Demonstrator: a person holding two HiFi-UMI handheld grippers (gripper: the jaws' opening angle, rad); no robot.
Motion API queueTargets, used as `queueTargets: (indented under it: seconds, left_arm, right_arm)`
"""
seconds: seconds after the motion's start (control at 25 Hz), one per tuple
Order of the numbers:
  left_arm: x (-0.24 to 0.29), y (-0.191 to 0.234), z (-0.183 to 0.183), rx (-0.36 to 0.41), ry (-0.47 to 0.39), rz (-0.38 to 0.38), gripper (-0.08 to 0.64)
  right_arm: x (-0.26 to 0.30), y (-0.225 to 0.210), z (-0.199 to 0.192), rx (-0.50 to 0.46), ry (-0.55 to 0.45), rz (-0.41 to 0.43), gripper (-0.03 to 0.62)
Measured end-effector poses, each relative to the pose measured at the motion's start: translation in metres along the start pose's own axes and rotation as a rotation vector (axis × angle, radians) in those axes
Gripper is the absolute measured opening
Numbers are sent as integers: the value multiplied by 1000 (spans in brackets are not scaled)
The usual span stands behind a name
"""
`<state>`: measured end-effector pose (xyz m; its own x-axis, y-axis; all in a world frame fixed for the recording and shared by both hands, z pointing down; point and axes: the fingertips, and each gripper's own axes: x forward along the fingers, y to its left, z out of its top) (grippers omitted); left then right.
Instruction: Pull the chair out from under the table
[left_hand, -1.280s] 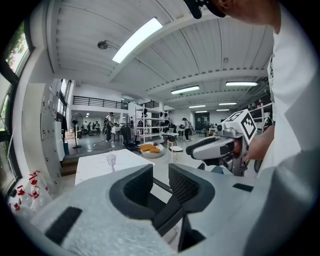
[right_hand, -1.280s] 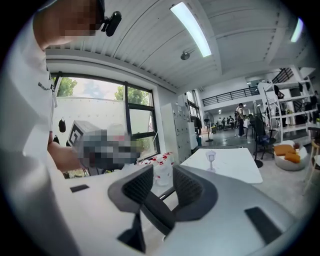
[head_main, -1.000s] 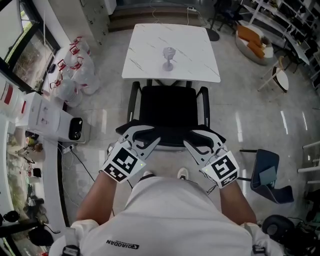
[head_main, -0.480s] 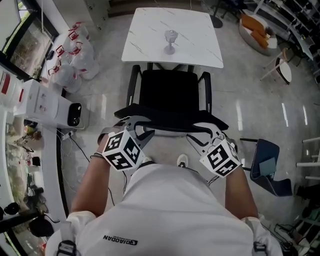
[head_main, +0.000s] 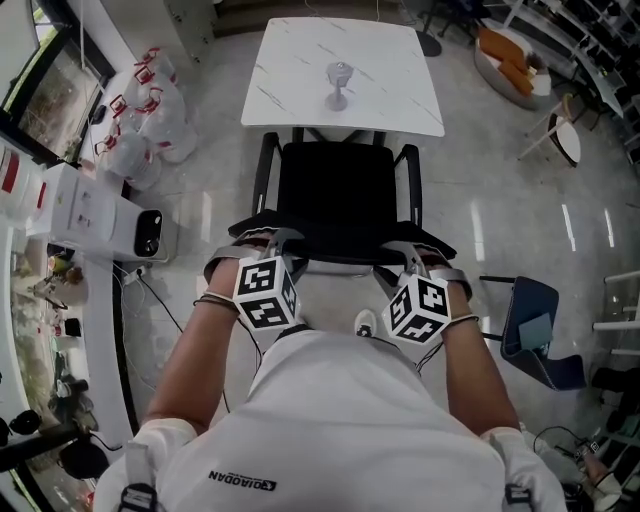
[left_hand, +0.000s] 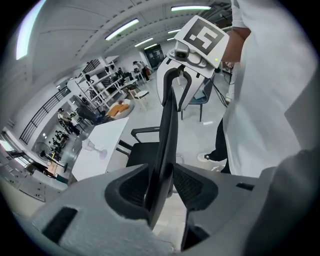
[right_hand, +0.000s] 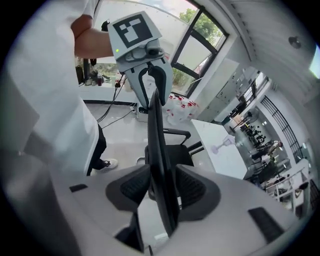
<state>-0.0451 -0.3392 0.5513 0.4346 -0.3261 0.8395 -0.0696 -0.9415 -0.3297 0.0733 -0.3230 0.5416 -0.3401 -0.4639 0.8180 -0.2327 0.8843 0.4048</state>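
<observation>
1. Now, head view: black armed office chair (head_main: 335, 190) sits at the near edge of the white marbled square table (head_main: 290, 70), backrest toward you; your left gripper (head_main: 272, 240) and right gripper (head_main: 408, 250) straddle its top edge.
2. Left gripper view: jaws apart, just been opening, backrest edge between them.
3. Right gripper view: jaws likewise apart, just been opening, backrest edge between, unclamped.

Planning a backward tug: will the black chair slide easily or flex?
Likely slides easily: the floor looks smooth and glossy. The chair has a thin-looking backrest, so it may flex slightly. Its base is hidden, so wheels are uncertain.
</observation>
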Motion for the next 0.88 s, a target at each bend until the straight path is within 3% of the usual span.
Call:
queueTargets:
  seconds: [0.2,0.48,0.88]
  left_arm:
    - [15,-6,-1,23,35,-63,170]
    - [32,-9,-3,32,72,-107,193]
    - [59,-9,-10,63,135,-110,185]
  right_arm:
    - [17,3,1,-80,54,30,183]
    - [28,6,-1,-110,80,77,206]
    - [55,15,-12,-150,120,110,206]
